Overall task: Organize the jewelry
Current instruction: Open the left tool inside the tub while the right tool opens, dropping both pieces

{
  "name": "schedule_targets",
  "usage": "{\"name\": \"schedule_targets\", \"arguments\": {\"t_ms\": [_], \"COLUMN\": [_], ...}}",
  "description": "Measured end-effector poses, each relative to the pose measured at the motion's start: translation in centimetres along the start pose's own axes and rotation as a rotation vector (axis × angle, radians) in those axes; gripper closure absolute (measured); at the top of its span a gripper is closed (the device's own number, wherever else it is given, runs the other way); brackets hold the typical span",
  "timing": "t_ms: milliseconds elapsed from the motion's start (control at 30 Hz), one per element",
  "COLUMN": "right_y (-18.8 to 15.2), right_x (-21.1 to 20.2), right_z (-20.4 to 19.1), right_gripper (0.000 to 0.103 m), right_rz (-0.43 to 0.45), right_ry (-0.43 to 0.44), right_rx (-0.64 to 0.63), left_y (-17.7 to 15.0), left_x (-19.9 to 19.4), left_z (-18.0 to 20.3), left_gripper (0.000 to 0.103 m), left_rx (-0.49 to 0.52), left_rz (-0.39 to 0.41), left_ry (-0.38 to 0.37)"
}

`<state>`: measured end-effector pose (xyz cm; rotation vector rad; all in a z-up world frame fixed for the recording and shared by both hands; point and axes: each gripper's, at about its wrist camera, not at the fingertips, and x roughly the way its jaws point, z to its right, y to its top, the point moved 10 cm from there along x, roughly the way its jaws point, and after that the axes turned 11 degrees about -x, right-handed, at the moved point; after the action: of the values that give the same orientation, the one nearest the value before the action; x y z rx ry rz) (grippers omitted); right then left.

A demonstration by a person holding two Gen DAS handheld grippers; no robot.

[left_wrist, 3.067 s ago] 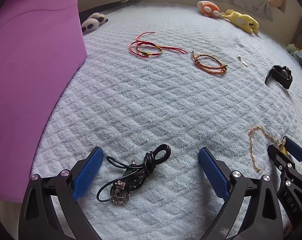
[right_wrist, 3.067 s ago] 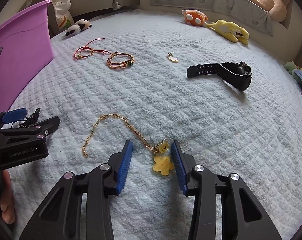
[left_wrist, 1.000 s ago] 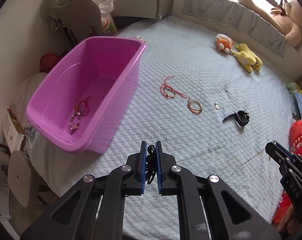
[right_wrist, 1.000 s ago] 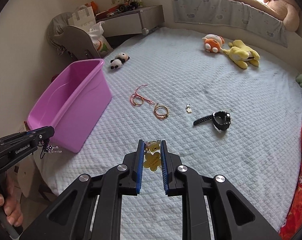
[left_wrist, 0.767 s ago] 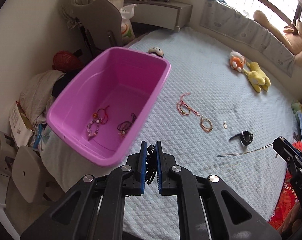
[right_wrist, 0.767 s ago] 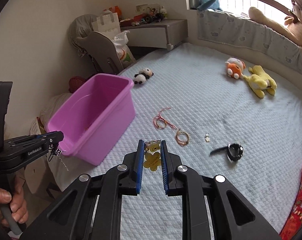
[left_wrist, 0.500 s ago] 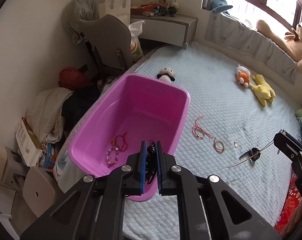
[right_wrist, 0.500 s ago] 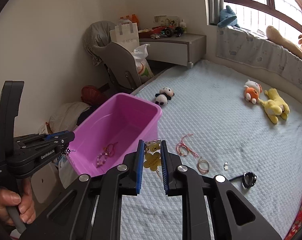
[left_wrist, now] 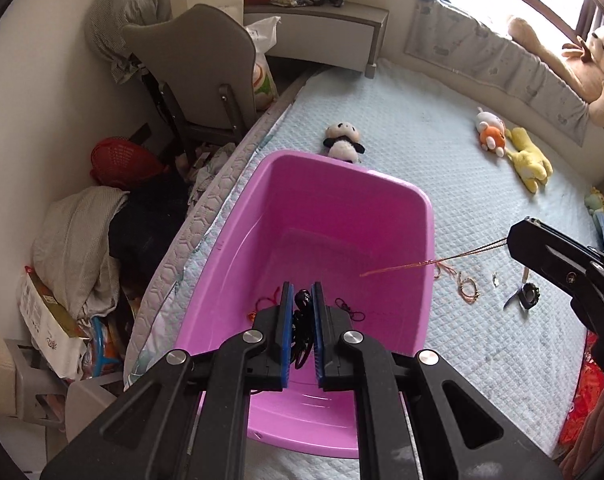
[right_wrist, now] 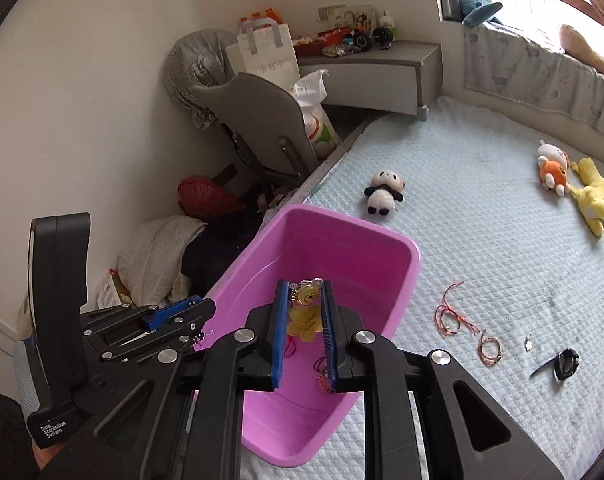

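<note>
My left gripper (left_wrist: 302, 298) is shut on a black cord necklace (left_wrist: 302, 314) and hangs over the purple tub (left_wrist: 383, 182). My right gripper (right_wrist: 305, 292) is shut on a yellow flower charm (right_wrist: 303, 318); its gold chain (left_wrist: 421, 265) trails across the tub from the right gripper (left_wrist: 517, 236) in the left wrist view. Red string pieces (left_wrist: 268, 302) and a dark bracelet (left_wrist: 349, 311) lie in the tub. On the bed lie a red string bracelet (right_wrist: 449, 316), an orange bracelet (right_wrist: 489, 347), a small charm (right_wrist: 528, 343) and a black watch (right_wrist: 563, 362).
The tub stands at the left edge of the pale blue bed (left_wrist: 441, 128). A panda toy (left_wrist: 343, 140) lies just behind it, orange and yellow plush toys (left_wrist: 513, 152) farther right. A grey chair (left_wrist: 206, 64), a red basket (left_wrist: 122, 160) and piled clothes crowd the floor to the left.
Both grippers have travelled left from over the bed to above the tub and risen a little. Each keeps its hold; the gold chain swings out behind the right one.
</note>
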<state>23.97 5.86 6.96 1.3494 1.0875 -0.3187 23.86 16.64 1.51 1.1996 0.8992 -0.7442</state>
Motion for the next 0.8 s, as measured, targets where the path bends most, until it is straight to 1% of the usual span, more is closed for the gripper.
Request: {"name": "schedule_targets", "arguments": {"t_ms": [100, 267, 367, 467, 533, 567, 600, 633, 700, 800], "right_y": [-0.1, -1.4, -2.3, -3.1, -3.6, -3.7, -3.8, -3.8, -3.5, -3.7], "right_x": [2.9, 7.0, 8.7, 10.0, 10.5, 10.7, 10.8, 10.8, 10.6, 10.3], "right_z": [-0.6, -1.0, -1.2, -1.4, -1.4, -1.3, -1.1, -1.0, -0.5, 0.0], "right_gripper": [0.087, 0.087, 0.087, 0.087, 0.086, 0.084, 0.073, 0.064, 0.062, 0.062], "right_rz": [-0.063, -0.168, -0.221, -0.271, -0.294, -0.304, -0.316, -0.318, -0.301, -0.299], "right_ry": [-0.005, -0.002, 0.005, 0.001, -0.008, -0.009, -0.011, -0.014, -0.035, -0.049], "right_rx": [0.011, 0.012, 0.015, 0.002, -0.007, -0.004, 0.001, 0.007, 0.004, 0.004], "left_y": [-0.2, -1.2, -1.7, -2.2, -2.2, -2.2, -2.2, -2.1, -2.0, -2.1], "left_x": [2.3, 5.5, 6.6, 7.3, 7.4, 7.4, 7.3, 7.1, 6.8, 6.7], "left_z": [-1.3, -2.6, -3.2, -3.7, -4.1, -4.3, -4.5, -4.7, -5.1, -5.7], "left_gripper": [0.094, 0.094, 0.093, 0.090, 0.076, 0.057, 0.038, 0.033, 0.032, 0.031], "left_rx": [0.002, -0.005, -0.005, -0.013, -0.022, -0.027, -0.031, -0.035, -0.031, -0.028], "left_rz": [-0.052, -0.129, -0.162, -0.183, -0.187, -0.187, -0.183, -0.171, -0.156, -0.157], "left_ry": [0.001, 0.003, 0.011, 0.020, 0.021, 0.021, 0.026, 0.030, 0.040, 0.068]}}
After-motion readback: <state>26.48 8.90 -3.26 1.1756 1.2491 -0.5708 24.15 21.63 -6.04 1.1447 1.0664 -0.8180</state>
